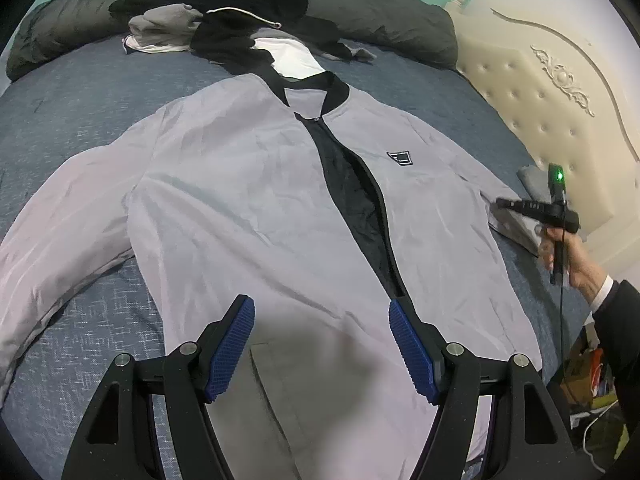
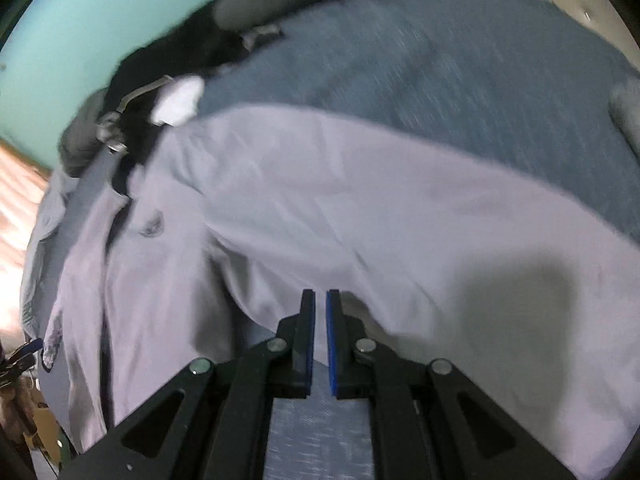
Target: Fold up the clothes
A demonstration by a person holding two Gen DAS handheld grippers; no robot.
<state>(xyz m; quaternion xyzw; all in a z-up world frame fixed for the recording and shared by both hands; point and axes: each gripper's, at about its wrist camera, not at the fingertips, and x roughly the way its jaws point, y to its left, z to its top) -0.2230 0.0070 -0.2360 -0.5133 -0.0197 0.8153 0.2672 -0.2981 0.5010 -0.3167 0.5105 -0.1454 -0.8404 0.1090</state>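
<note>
A pale grey jacket (image 1: 248,208) lies spread face up on the bed (image 1: 72,96), its zip open down the front so the dark lining (image 1: 352,192) shows, black collar (image 1: 336,92) toward the far end and a small dark badge (image 1: 399,158) on one chest panel; one sleeve (image 1: 60,216) runs out to the side across the blue bedcover, the other reaches toward the cream padded headboard (image 1: 532,92); the left tool (image 1: 322,316) hangs over the lower front of the jacket with its blue pads (image 1: 232,348) set wide apart and nothing between them, the cloth below not gripped; the right tool (image 2: 320,300) is drawn nearly closed, its pads close together with only a thin slit between; it sits low at the edge of the far sleeve, though the blur there leaves me unable to say whether any cloth is pinched; seen from the left wrist view, the right tool (image 1: 504,203) is held by a hand (image 1: 572,256) in a dark sleeve with a white cuff, its tip at the sleeve's edge, a green light on its body; beyond the collar a heap of other clothes (image 1: 224,20), black, grey and white, lies against a dark grey duvet (image 1: 380,20) bunched along the teal wall (image 2: 80,32).
</note>
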